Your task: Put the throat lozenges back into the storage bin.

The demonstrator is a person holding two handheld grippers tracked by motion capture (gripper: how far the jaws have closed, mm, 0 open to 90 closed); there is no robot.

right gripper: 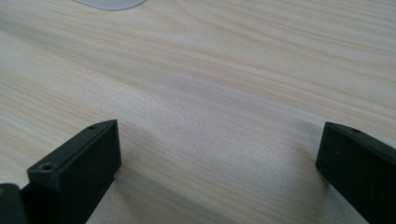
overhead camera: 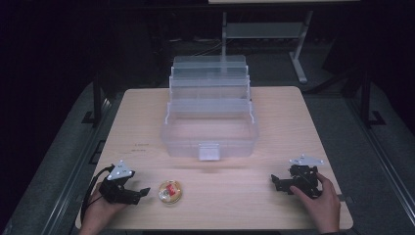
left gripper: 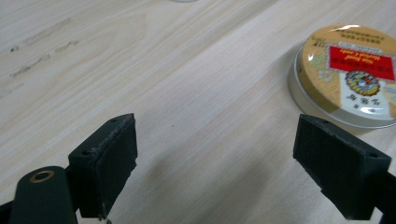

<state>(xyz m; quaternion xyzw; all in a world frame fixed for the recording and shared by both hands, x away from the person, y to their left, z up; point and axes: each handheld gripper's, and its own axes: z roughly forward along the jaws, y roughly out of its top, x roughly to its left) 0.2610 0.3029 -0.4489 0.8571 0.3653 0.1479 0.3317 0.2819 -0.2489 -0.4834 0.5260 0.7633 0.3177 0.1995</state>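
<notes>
A clear plastic tiered box [overhead camera: 209, 115] stands open in the middle of the wooden table [overhead camera: 147, 122], its trays stepped back. A small round tin [overhead camera: 170, 191] with a gold and red lid lies near the front edge, also at upper right in the left gripper view as the tin [left gripper: 348, 74]. My left gripper [overhead camera: 139, 192] rests at the front left, open, just left of the tin, with bare wood between its jaws. The same left gripper [left gripper: 224, 163] has wide-set jaws. My right gripper [overhead camera: 276, 182] sits open at the front right; its jaws [right gripper: 219, 172] frame bare wood.
The box has a front latch tab [overhead camera: 209, 152] facing me. Beyond the table stands a grey metal frame [overhead camera: 264, 30] on a dark floor. A hand [overhead camera: 320, 203] holds the right gripper near the table's front right corner.
</notes>
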